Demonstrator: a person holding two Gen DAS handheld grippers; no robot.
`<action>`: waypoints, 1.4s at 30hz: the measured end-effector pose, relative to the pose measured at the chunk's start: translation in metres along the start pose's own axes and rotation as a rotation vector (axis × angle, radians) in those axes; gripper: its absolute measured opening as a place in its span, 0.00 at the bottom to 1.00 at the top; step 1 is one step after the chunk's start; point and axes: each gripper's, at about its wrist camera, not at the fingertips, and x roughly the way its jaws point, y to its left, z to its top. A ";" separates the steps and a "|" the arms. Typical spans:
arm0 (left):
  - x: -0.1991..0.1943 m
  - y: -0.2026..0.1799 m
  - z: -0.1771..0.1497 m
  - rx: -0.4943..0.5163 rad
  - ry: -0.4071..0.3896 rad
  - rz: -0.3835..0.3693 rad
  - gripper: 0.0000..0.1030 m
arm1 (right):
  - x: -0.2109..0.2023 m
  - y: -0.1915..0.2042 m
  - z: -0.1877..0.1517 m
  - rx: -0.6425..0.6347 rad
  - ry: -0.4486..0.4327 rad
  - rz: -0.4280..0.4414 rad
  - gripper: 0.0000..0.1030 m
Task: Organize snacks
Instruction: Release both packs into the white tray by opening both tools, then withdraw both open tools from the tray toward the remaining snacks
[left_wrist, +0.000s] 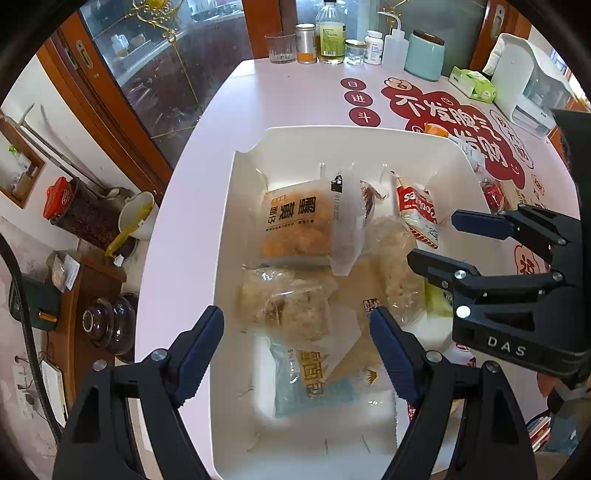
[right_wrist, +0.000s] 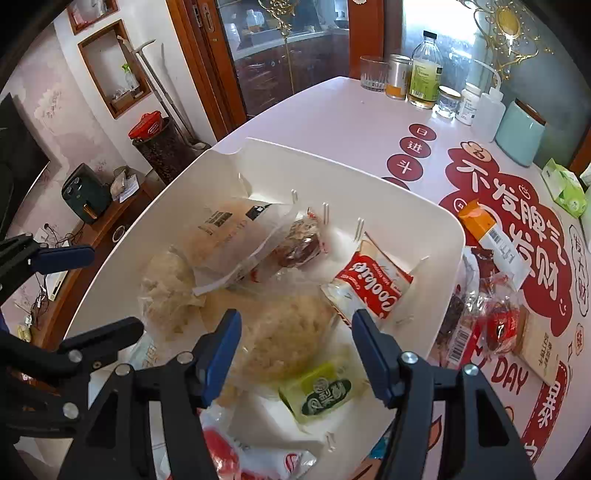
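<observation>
Partly concealed items: blue-and-yellow packet (left_wrist: 314, 384), upper end under the clear-wrapped pastries; red-and-white wrapper (right_wrist: 251, 458), cut by the right wrist view's bottom edge; green sachet (left_wrist: 437, 301), mostly behind the right gripper (left_wrist: 432, 236) (left wrist view); snacks beyond the white bin's (right_wrist: 448, 236) far wall, lower parts hidden. Bottle labels (left_wrist: 330, 37) at the table's end: print too small to read.

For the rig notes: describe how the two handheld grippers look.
Both are matte black frames with silver screw heads and two fingers tipped with ribbed dark-blue pads. The left gripper and right gripper look alike. In the left wrist view, the right gripper's body carries white letters "DAS". No cables or sleeves are clearly visible.
</observation>
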 end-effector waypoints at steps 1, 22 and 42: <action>0.000 0.000 0.000 0.001 0.001 0.000 0.78 | -0.001 0.000 -0.001 0.002 -0.003 0.003 0.61; -0.010 -0.023 -0.003 0.024 -0.010 -0.025 0.78 | -0.032 -0.014 -0.015 0.060 -0.031 0.018 0.61; -0.029 -0.109 0.001 0.113 -0.032 -0.050 0.79 | -0.079 -0.077 -0.056 0.153 -0.086 -0.008 0.61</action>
